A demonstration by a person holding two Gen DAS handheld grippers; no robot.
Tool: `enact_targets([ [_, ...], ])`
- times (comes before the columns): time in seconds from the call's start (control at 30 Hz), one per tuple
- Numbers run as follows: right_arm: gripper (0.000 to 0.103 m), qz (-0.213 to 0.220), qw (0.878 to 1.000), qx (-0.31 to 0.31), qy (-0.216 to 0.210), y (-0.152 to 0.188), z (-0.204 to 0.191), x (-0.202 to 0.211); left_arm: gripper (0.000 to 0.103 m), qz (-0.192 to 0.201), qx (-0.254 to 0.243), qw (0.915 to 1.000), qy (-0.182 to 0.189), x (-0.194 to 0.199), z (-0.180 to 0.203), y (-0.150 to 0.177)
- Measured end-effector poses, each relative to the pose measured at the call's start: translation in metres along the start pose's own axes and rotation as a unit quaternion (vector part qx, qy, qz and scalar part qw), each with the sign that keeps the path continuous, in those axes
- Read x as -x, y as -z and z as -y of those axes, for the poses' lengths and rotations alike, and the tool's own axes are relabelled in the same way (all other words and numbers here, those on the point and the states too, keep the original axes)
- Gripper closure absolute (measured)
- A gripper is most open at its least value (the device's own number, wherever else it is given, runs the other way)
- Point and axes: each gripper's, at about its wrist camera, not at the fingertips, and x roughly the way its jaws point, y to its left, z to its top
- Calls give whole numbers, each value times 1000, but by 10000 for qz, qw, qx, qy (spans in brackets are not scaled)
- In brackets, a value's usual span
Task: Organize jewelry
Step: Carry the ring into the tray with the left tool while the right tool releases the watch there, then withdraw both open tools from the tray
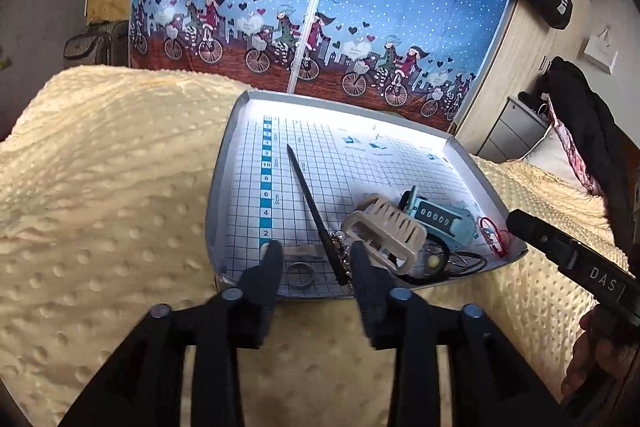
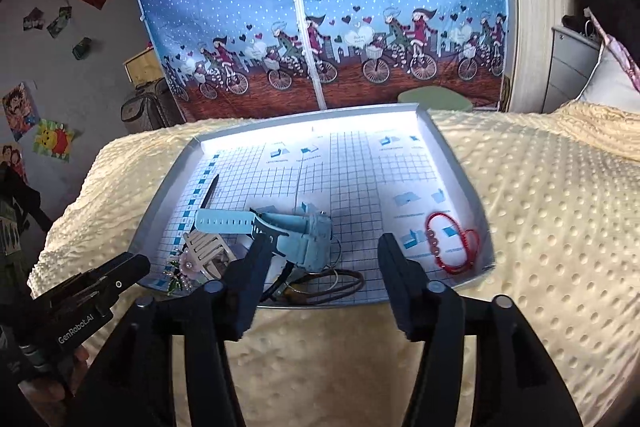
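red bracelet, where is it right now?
The red bracelet lies in the tray's near right corner, apart from the blue watch, just beyond the right gripper.

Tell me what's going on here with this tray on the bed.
A person holds a gripper tool in each hand over a shallow gridded tray of jewelry on a yellow blanket. The left tool is open at the tray's near edge, a silver ring between its fingers. The right tool is open too, holding nothing. A beige hair claw, light blue watch and red bracelet lie untouched.
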Motion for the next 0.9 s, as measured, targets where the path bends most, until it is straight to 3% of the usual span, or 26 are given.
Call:
enact_targets([
  [0.07, 43, 138, 9999, 41, 10, -1, 1, 15, 38, 145, -20, 9999, -21, 13, 2, 1],
  [0.2, 25, 372, 9992, 175, -19, 1, 1, 47, 26, 446, -116, 9988, -157, 41, 7, 4],
  [0.33, 16, 562, 9983, 124, -82, 8, 4, 77, 8, 772, -188, 9963, -341, 74, 15, 9],
  [0.37, 8, 603, 9981, 86, -119, 11, 6, 85, 3, 908, -201, 9946, -457, 85, 17, 12],
  [0.4, 4, 654, 9977, 52, -162, 14, 9, 94, 2, 1022, -235, 9930, -537, 93, 20, 14],
  [0.67, 2, 903, 9950, 106, -420, 34, 24, 158, 0, 1532, -765, 9803, -989, 173, 55, 29],
  [0.9, 2, 1218, 9908, 310, -507, 54, 34, 227, 0, 1820, -688, 9758, -1000, 240, 68, 51],
])
